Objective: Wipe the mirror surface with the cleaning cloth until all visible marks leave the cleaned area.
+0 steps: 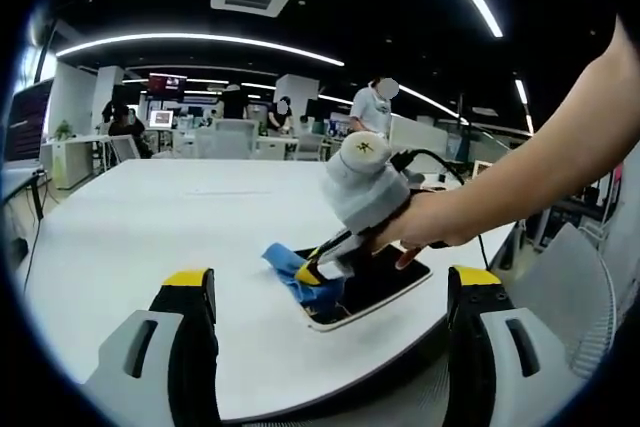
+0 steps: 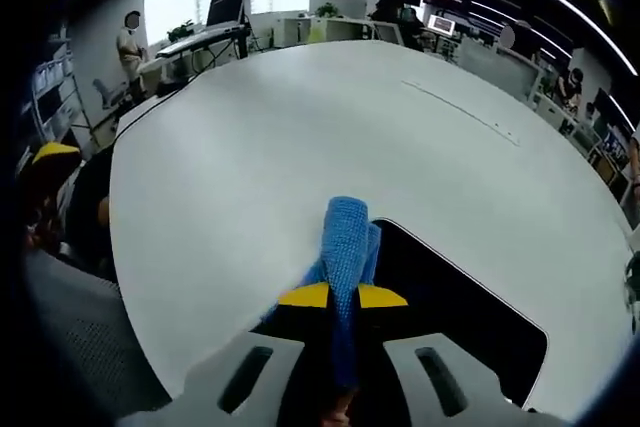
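Observation:
A dark rectangular mirror (image 1: 385, 287) with a white rim lies flat near the white table's front edge. In the left gripper view, the right gripper (image 1: 318, 269), held by a person's hand, presses a blue cloth (image 1: 300, 272) onto the mirror's left end. The left gripper (image 1: 335, 292) hovers in front of the table, open and holding nothing, its yellow-tipped jaws far apart. In the right gripper view, the right gripper (image 2: 343, 296) is shut on the blue cloth (image 2: 347, 242), which folds over the mirror's (image 2: 460, 297) near edge.
The large white table (image 1: 150, 227) stretches far beyond the mirror. A grey chair back (image 1: 590, 287) stands at the right of the left gripper view. Desks, monitors and several people fill the background. A cable trails from the right gripper.

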{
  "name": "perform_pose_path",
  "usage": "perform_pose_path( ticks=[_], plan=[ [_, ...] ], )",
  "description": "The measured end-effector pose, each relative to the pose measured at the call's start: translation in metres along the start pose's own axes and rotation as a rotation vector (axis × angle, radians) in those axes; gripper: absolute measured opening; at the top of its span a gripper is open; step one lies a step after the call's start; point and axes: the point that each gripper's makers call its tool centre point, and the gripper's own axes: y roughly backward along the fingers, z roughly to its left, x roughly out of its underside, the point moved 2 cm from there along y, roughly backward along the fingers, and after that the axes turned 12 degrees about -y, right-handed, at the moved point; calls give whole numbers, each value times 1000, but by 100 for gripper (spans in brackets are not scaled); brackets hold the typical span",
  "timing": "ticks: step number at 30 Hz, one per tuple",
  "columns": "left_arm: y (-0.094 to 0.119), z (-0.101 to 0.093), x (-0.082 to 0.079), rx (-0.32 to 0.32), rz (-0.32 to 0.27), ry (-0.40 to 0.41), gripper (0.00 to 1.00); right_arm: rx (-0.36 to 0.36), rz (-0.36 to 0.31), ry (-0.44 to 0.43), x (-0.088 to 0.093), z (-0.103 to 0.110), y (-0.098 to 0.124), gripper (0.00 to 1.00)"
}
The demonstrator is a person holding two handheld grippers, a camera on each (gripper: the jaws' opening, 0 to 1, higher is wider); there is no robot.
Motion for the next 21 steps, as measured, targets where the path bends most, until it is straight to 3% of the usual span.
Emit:
perform_pose_path(
  ticks=[21],
  plan=[
    [0,-1,-1,-1,5,2,94,-26,-27,-3,7,-20,5,2]
  ],
)
